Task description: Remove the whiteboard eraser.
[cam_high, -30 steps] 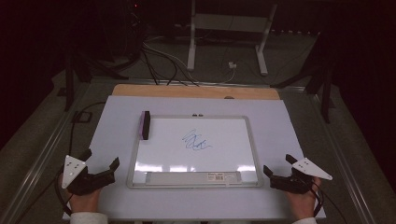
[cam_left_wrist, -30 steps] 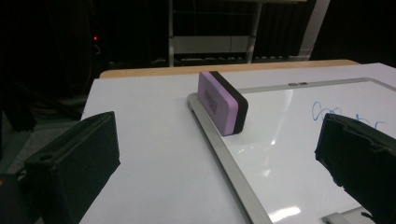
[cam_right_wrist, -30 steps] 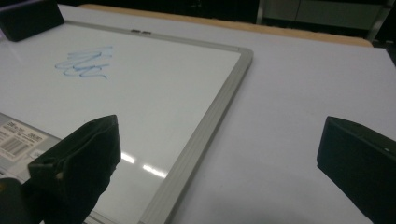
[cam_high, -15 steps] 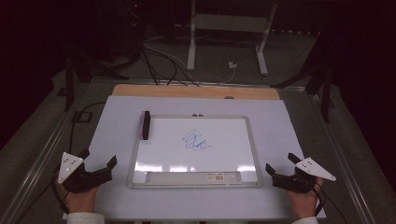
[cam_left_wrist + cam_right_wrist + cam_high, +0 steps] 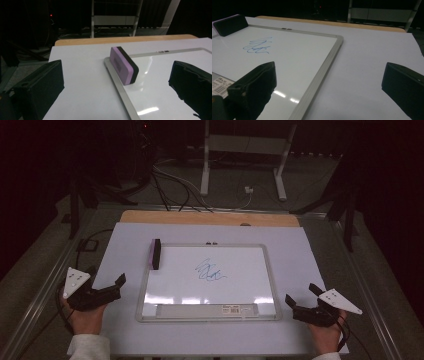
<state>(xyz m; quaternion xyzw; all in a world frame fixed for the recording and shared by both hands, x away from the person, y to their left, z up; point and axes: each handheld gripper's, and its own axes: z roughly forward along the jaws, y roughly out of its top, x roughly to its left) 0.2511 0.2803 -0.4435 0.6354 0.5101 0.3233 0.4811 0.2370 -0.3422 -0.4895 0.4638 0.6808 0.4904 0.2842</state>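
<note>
A silver-framed whiteboard (image 5: pixel 207 319) lies on the white table cover, with a blue scribble (image 5: pixel 210 272) near its middle. On the board's left rim a purple-and-black eraser (image 5: pixel 155 254) stands on its long edge. My left gripper (image 5: pixel 106 274) is open over the cover left of the board, and it holds nothing. In the left gripper view the eraser (image 5: pixel 123 65) stands ahead between the wide-apart jaws of that gripper (image 5: pixel 116 83). My right gripper (image 5: pixel 301 293) is open beside the board's right front corner. In its own view the right gripper (image 5: pixel 329 77) straddles the board's frame (image 5: pixel 324 67), with the scribble (image 5: pixel 257 46) and eraser (image 5: pixel 230 24) farther off.
A wooden strip (image 5: pixel 210 218) runs along the table's far edge. Beyond it, cables (image 5: pixel 175 185) and a metal stand (image 5: pixel 242 150) occupy the dark floor. A label strip (image 5: pixel 207 309) runs along the board's near edge. Bare white cover (image 5: pixel 305 255) borders the board on both sides.
My left gripper has edged a little forward, toward the eraser's side of the table. The right gripper has hardly moved. Board and eraser are as before.
</note>
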